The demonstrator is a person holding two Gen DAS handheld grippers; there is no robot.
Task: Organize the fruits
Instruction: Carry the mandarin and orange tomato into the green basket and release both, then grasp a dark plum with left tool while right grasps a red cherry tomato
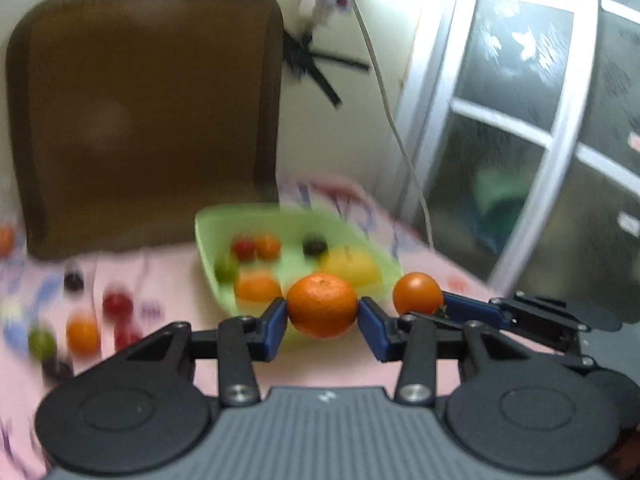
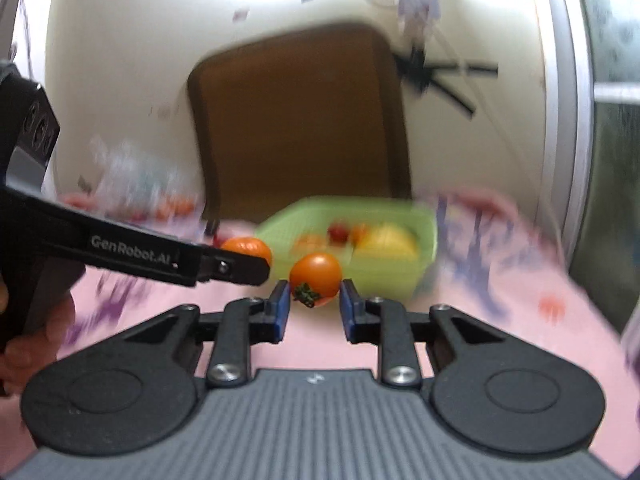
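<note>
Left claw (image 1: 322,322) pinches a mandarin (image 1: 322,305) across its widest girth; right claw (image 2: 313,305) pinches an orange tomato (image 2: 316,274) likewise. Both fruits hang just before the green basket (image 2: 424,236). Each is judged light, smooth-skinned and easily bruised, needing gentle pressure.

Fruit in green bowl (image 1: 376,252) motion-blurred, kinds unclear, loose fruit (image 1: 82,334) at 8 o'clock smeared, bowl near rim hidden behind mandarin (image 1: 322,305), cloth print (image 2: 472,236) unreadable.
</note>
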